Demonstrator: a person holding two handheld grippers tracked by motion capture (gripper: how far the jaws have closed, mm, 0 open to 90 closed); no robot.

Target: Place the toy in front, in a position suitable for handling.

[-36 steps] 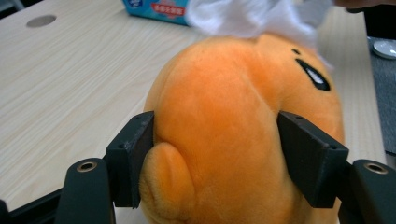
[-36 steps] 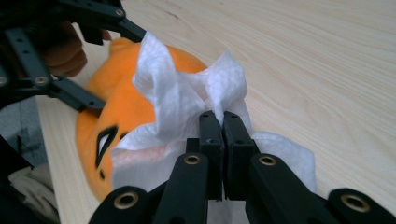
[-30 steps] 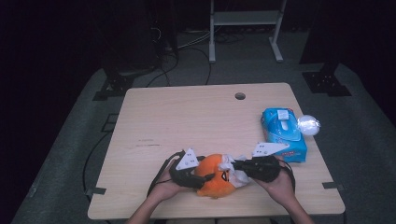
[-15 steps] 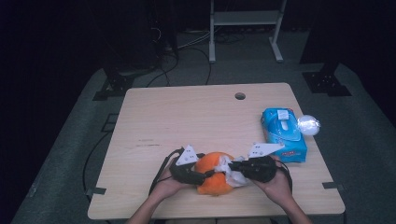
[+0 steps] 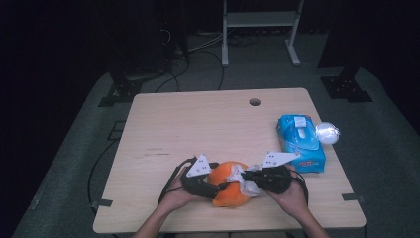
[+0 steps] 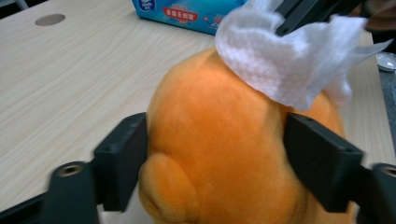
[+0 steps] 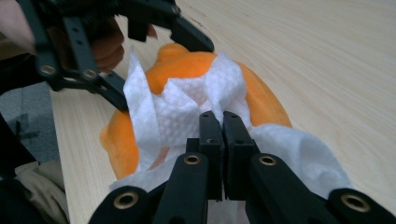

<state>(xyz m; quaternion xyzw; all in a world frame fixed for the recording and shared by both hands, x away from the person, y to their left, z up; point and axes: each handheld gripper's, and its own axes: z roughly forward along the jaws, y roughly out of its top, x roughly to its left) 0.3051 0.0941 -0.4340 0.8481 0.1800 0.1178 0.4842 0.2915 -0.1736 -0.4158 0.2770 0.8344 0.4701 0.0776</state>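
Observation:
An orange plush toy [image 5: 229,191] lies near the table's front edge. My left gripper [image 5: 224,184] reaches it from the left. In the left gripper view its jaws [image 6: 217,140] stand on both sides of the plush toy [image 6: 219,154]. They have just been opening, and the pads still lie against the toy's flanks. My right gripper [image 5: 243,176] comes from the right, shut on a white wipe [image 5: 246,181]. In the right gripper view the shut tips [image 7: 222,119] pinch the wipe [image 7: 177,116], which is draped over the plush toy [image 7: 264,100].
A blue pack of wipes [image 5: 301,141] lies at the table's right edge, with a shiny round object [image 5: 327,133] beside it. The wooden table [image 5: 208,129] has a cable hole [image 5: 254,102] near its far edge. A metal stand and cables sit on the floor beyond.
My right gripper has moved slightly left with the wipe, across the top of the toy. The left hand and the toy have stayed where they were.

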